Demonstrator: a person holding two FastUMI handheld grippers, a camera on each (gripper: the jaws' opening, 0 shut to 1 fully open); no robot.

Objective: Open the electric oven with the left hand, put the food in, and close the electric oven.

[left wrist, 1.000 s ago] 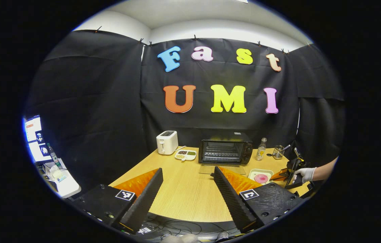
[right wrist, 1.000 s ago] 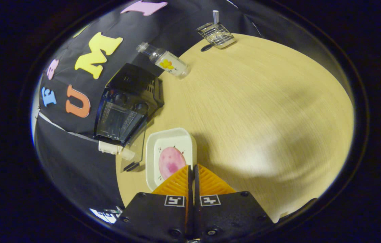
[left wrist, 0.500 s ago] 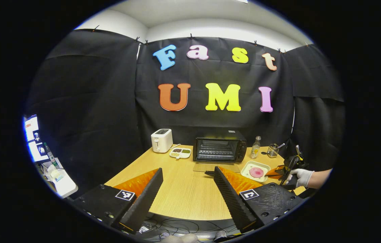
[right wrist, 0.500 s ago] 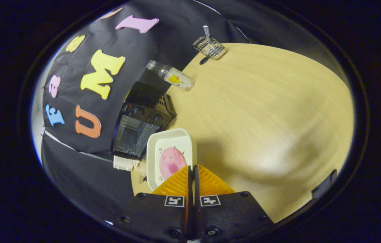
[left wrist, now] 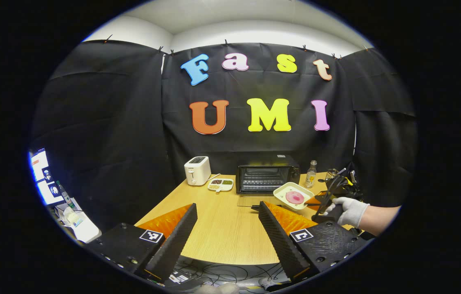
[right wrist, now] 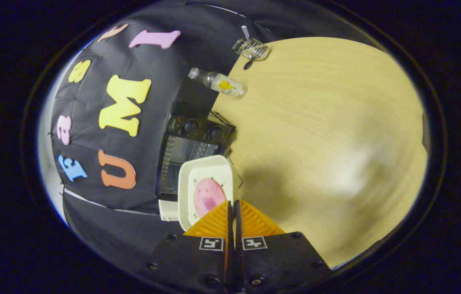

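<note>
Just in front of the open electric oven (left wrist: 268, 179), the white dish (left wrist: 290, 195) of pink food (right wrist: 208, 196) now hangs lifted off the table (left wrist: 222, 228), pinched by the right gripper (right wrist: 231, 204), ready for insertion, while the left gripper (left wrist: 228, 220) waits wide open, empty.

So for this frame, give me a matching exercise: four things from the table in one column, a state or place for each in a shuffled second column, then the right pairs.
Things:
1. oven
2. plate of food
3. toaster
4. bottle

States or places:
A. standing at the oven's right
B. door folded down, open
C. at the table's far left
D. lifted off the table, tilted, gripped by the right gripper

Pairs: 1-B, 2-D, 3-C, 4-A
</note>
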